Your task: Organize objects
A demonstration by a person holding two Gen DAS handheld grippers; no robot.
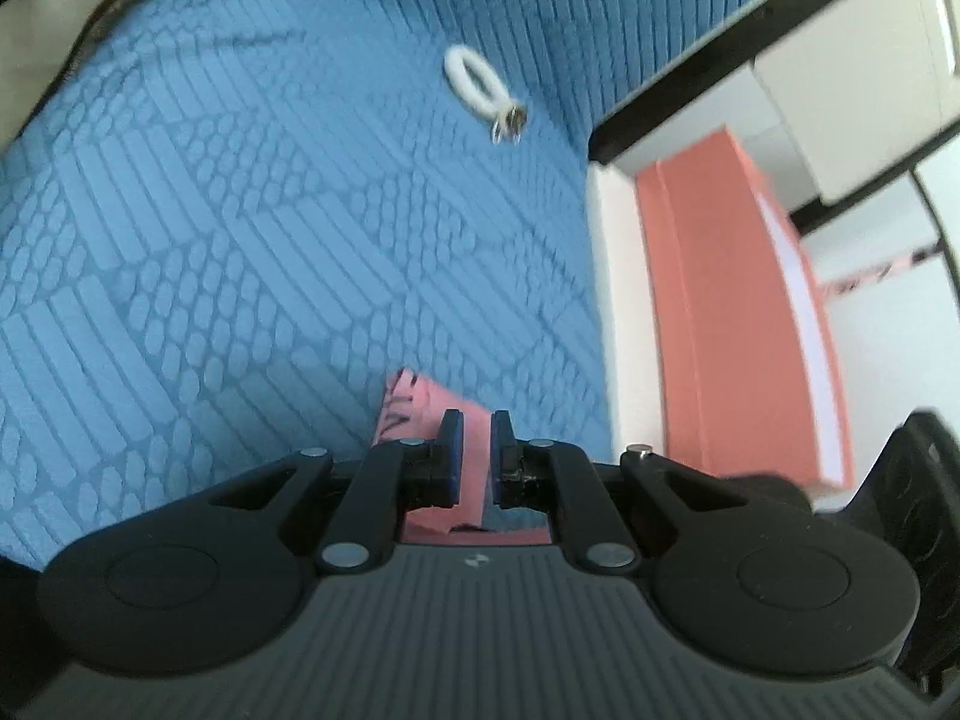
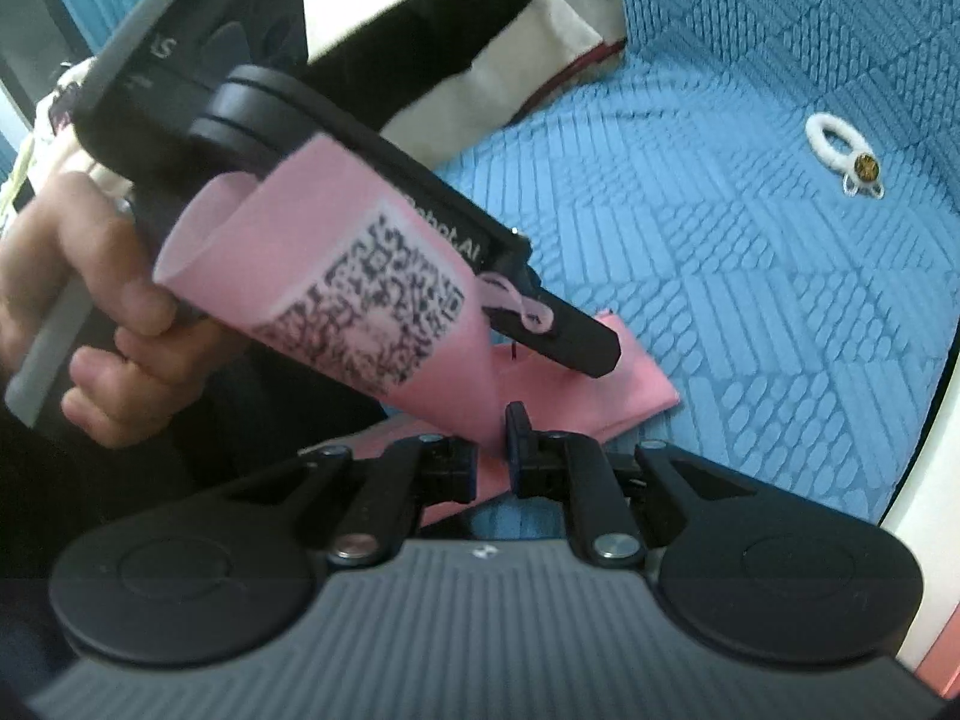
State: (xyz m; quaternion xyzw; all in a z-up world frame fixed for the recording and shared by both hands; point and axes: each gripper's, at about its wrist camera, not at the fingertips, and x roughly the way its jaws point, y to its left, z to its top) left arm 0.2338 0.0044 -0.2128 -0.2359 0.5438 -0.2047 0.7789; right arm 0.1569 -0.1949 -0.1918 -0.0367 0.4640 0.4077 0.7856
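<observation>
A pink paper sheet with a printed QR code (image 2: 384, 294) curls up in front of my right gripper (image 2: 489, 438), whose jaws are shut on its lower corner. The left gripper (image 2: 576, 348) shows in the right wrist view, lying across the same pink paper (image 2: 630, 396). In the left wrist view my left gripper (image 1: 476, 450) has its jaws nearly together around the pink paper (image 1: 414, 414). A white fluffy hair tie with a small charm (image 1: 480, 87) lies on the blue textured cover (image 1: 240, 240); it also shows in the right wrist view (image 2: 840, 147).
An orange box (image 1: 738, 312) stands beside the bed on the right, near white cabinets (image 1: 852, 60). A black, white and red striped blanket (image 2: 480, 30) lies at the back. A hand (image 2: 90, 324) holds the left gripper's handle.
</observation>
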